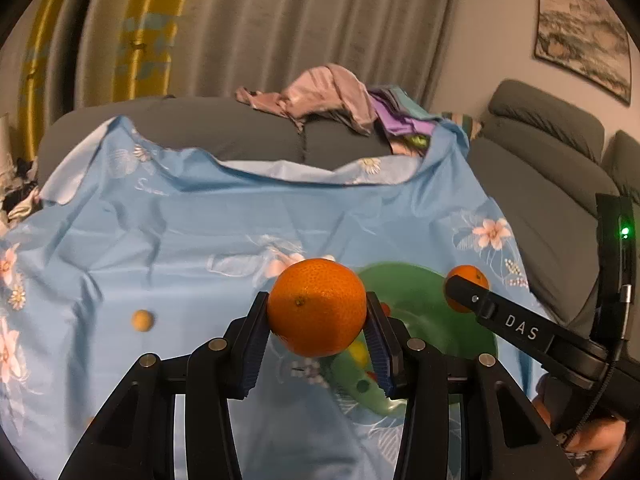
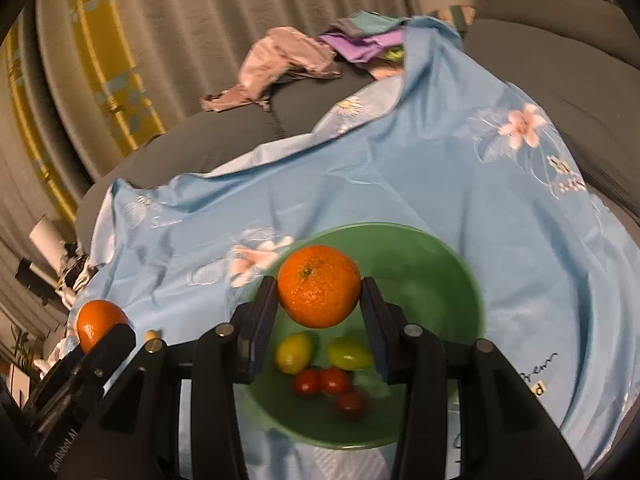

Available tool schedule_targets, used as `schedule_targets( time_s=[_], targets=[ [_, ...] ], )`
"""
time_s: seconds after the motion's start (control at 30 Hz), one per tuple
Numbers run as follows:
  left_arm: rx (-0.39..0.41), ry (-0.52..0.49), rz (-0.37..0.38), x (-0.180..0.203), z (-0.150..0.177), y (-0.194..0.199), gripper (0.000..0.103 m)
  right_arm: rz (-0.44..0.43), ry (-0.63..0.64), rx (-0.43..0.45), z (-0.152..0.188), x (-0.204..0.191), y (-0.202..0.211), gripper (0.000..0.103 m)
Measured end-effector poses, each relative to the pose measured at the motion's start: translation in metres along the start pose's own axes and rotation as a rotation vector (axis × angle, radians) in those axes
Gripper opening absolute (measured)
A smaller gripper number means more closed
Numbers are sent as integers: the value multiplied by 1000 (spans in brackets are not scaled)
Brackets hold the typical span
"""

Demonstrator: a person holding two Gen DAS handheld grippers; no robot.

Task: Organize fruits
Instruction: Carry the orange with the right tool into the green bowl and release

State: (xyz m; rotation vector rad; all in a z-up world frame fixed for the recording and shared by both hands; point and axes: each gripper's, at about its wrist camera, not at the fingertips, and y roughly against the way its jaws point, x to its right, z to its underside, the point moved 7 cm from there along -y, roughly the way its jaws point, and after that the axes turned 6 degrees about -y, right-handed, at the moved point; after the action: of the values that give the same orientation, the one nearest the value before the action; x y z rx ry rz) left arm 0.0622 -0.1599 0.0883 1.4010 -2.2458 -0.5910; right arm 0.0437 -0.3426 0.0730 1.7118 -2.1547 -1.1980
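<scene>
My left gripper (image 1: 317, 304) is shut on a large orange (image 1: 316, 306), held above the blue floral cloth (image 1: 180, 240) just left of the green bowl (image 1: 424, 296). My right gripper (image 2: 319, 286) is shut on a second orange (image 2: 319, 290) over the green bowl (image 2: 432, 272). Two yellow-green fruits (image 2: 294, 352) and three small red tomatoes (image 2: 332, 380) lie in the bowl. In the left wrist view, the right gripper's finger (image 1: 480, 306) comes in from the right with its orange (image 1: 472, 276). The left-held orange (image 2: 98, 322) shows at the lower left of the right wrist view.
A small tan fruit (image 1: 142, 320) lies alone on the cloth, left of the bowl. The cloth drapes over a grey sofa (image 1: 240, 124) with a heap of clothes (image 1: 328, 96) at the back. Curtains hang behind. A hand (image 1: 592, 436) shows at the lower right.
</scene>
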Motion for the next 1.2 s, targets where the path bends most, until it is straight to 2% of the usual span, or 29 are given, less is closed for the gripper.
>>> schedule_targets(
  time_s=[0.3, 0.57, 0.8, 0.9, 0.93, 0.97, 1.0, 1.1, 1.2],
  targets=[
    [-88, -29, 105, 41, 10, -36, 45, 70, -57, -54, 2, 32, -16, 44],
    [-182, -26, 158, 61, 27, -63, 45, 104, -84, -94, 5, 48, -26, 44],
    [-221, -23, 179, 67, 34, -76, 45, 112, -96, -111, 6, 55, -30, 45],
    [-212, -37, 181, 70, 35, -76, 45, 106, -105, -104, 4, 56, -29, 44],
    [-203, -40, 183, 70, 34, -74, 45, 95, -107, -101, 3, 55, -28, 47],
    [-193, -38, 194, 71, 32, -72, 45, 85, -109, -98, 3, 54, -27, 56],
    [-181, -33, 207, 71, 30, -70, 45, 72, -111, -93, 2, 53, -25, 61],
    [-156, -23, 215, 64, 21, -56, 48, 66, -91, -73, 0, 45, -22, 61],
    [-128, -23, 170, 49, 14, -42, 48, 34, -76, -68, -1, 34, -21, 61]
  ],
)
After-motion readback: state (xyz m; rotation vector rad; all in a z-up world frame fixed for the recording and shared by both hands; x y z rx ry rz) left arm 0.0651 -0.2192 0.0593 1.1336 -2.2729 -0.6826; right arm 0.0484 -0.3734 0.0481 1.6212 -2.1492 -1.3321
